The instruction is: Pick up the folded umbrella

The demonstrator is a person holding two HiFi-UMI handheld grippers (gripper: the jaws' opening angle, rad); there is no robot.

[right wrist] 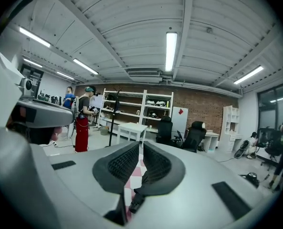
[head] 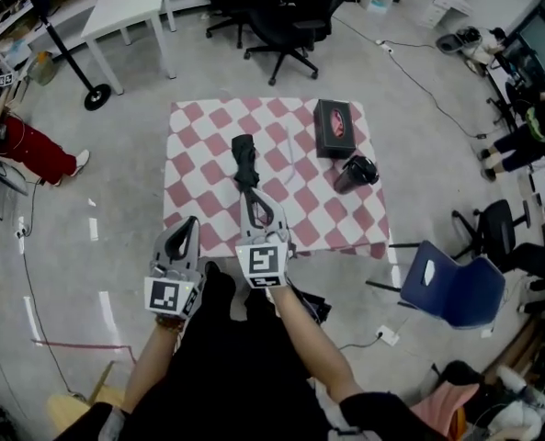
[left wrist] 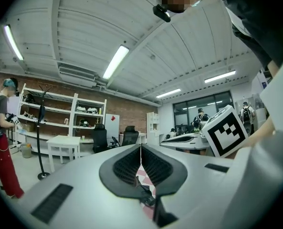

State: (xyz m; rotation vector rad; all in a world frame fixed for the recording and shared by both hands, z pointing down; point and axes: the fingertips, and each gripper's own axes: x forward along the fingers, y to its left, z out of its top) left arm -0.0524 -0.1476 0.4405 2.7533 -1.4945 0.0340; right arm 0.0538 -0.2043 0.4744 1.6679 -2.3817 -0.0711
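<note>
The folded black umbrella (head: 244,162) lies lengthwise on the red-and-white checkered cloth (head: 203,127), left of the cloth's middle. My right gripper (head: 253,196) points along it from the near side, its tips just short of the umbrella's near end, jaws shut and empty. My left gripper (head: 191,221) hovers over the cloth's near left edge, also shut with nothing in it. In the right gripper view, the closed jaws (right wrist: 142,144) frame the umbrella's end (right wrist: 136,202) below them. The left gripper view has its closed jaws (left wrist: 141,148) with the umbrella (left wrist: 148,198) beyond.
A black box (head: 334,129) and a dark pouch (head: 355,173) rest on the cloth's right side. A blue chair (head: 456,288) stands by the near right corner. Black office chairs (head: 281,16) and a white table (head: 125,7) are behind. A person in red trousers (head: 33,150) sits at left.
</note>
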